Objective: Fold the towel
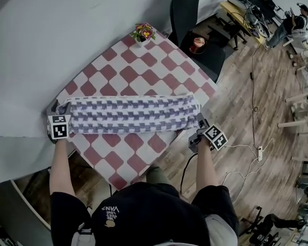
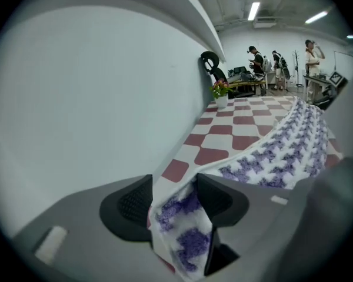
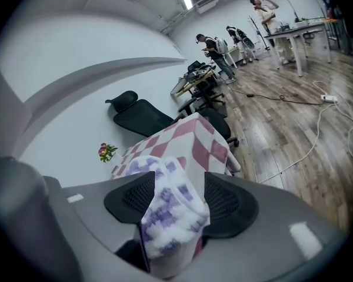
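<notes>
Partly, towel [image 2: 282,151] end hides between left tongs [image 2: 173,195].

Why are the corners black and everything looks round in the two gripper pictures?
Left gripper view and right gripper view: wide-angle lenses squeeze the room into a circle, leaving dark corners; the towel up close looks fuzzy. Head view: fills its frame, evenly lit.

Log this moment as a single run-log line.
towel: long strip across checkered table | left gripper: open, towel end between jaws | right gripper: open, other end between jaws
</notes>
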